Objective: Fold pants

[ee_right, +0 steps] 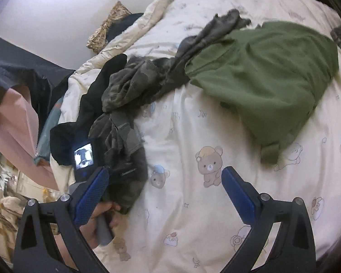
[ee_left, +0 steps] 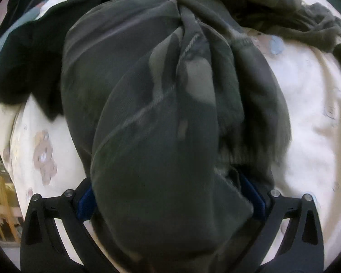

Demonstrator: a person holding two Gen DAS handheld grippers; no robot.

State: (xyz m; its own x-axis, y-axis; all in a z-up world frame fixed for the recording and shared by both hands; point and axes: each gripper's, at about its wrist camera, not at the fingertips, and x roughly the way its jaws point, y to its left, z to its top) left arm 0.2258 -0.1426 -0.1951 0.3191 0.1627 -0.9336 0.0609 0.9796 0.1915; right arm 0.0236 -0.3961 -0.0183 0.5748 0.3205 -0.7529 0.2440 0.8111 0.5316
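Camouflage pants bunched on the bed, left side nearer.
The bed (ee_right: 193,125) carries our camouflage pants (ee_right: 125,104), long axis running away leftward; left gripper (ee_left: 172,201) clamps their fabric; right gripper (ee_right: 164,191) gapes wide, empty, just beside them.

Camouflage pants (ee_right: 122,104) on a cream, bear-printed bedsheet (ee_right: 193,182).
Dark green-grey camouflage; a plain olive green garment (ee_right: 268,72); blue gripper pads (ee_right: 92,199).
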